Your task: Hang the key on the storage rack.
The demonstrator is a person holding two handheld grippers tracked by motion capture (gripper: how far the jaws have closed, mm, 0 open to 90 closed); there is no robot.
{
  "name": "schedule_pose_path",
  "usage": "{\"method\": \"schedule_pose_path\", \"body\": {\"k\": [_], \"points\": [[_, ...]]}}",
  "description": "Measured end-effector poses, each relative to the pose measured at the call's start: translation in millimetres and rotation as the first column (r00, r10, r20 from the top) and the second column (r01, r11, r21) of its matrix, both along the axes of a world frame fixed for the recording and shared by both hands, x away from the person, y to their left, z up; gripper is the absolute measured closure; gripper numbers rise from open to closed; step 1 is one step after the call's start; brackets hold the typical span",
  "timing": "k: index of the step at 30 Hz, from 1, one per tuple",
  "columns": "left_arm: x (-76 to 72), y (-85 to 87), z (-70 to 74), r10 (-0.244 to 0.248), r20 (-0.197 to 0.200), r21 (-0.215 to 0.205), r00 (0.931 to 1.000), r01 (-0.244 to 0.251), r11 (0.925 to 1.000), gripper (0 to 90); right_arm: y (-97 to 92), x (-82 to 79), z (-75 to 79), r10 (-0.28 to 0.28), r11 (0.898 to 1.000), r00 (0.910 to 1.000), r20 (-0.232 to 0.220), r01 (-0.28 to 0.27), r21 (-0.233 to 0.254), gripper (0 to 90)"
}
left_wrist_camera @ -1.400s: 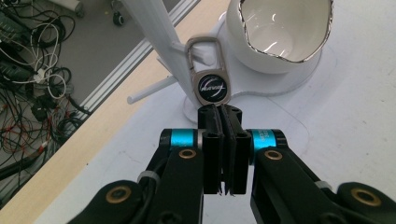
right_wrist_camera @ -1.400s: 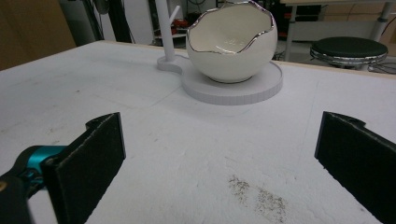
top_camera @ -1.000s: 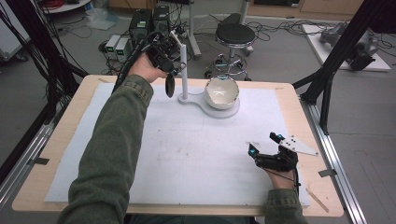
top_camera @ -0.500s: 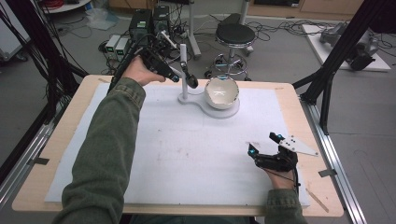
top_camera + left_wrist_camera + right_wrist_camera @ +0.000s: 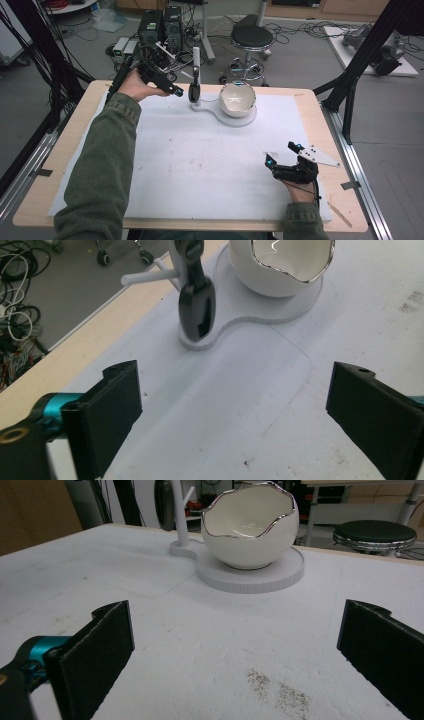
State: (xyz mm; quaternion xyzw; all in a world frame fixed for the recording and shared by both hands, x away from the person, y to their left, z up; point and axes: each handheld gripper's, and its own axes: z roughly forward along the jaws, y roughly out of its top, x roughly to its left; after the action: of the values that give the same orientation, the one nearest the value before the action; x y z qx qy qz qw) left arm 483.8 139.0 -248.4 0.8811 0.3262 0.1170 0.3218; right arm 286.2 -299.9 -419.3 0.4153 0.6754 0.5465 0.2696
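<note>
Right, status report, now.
Left gripper open, beside black spoon hanging on stand. Right gripper open, idle near edge. Bowl on base, nothing blocking.

A wooden table (image 5: pixel 60 172) carries a white sheet (image 5: pixel 200 165) bearing a white stand base (image 5: pixel 220 111)

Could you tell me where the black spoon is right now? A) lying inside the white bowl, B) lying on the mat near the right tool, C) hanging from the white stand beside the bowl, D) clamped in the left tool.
C: the black spoon hangs from the white stand beside the bowl; the left tool is open and empty.
</note>
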Motion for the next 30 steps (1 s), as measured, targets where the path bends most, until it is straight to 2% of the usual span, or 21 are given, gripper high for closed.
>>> {"method": "schedule_pose_path", "body": {"k": [2,5,12,15,19,24,30], "points": [[-2.3,6.5,0.0,-0.018,-0.012,-0.042,0.9998,0.018,0.999,2.4,0.2,-0.2,0.1,-0.002,1.0,1.0,-0.003,0.002,0.0,0.7],[-7.8,15.1,0.2,-0.037,-0.01,-0.093,0.9993,0.036,0.9951,1.6,0.3,-0.1,0.1,-0.002,1.0,1.0,-0.001,0.002,-0.003,0.7],[-31.0,31.4,-1.2,-0.041,0.026,-0.128,0.9988,0.044,0.9908,1.7,1.0,-0.8,0.6,-0.002,1.0,1.0,0.001,0.002,-0.006,0.7],[-42.0,40.6,-4.5,-0.025,0.05,-0.156,0.9985,0.032,0.9872,1.7,2.0,-1.0,0.6,0.0,1.0,1.0,-0.002,0.0,-0.002,0.7],[-53.6,54.7,-11.1,-0.001,0.072,-0.167,0.9974,0.013,0.9859,1.7,3.1,-0.5,0.8,0.003,1.0,1.0,0.004,-0.002,-0.005,0.7],[-66.2,71.8,-20.5,0.019,0.081,-0.192,0.9966,-0.003,0.9813,1.7,4.8,-0.2,1.2,0.007,1.0,1.0,0.002,-0.007,-0.006,0.7],[-81.8,89.5,-36.3,0.035,0.086,-0.233,0.9957,-0.014,0.9724,1.7,6.1,-0.4,1.1,0.006,1.0,1.0,-0.004,-0.006,-0.007,0.7]]}}
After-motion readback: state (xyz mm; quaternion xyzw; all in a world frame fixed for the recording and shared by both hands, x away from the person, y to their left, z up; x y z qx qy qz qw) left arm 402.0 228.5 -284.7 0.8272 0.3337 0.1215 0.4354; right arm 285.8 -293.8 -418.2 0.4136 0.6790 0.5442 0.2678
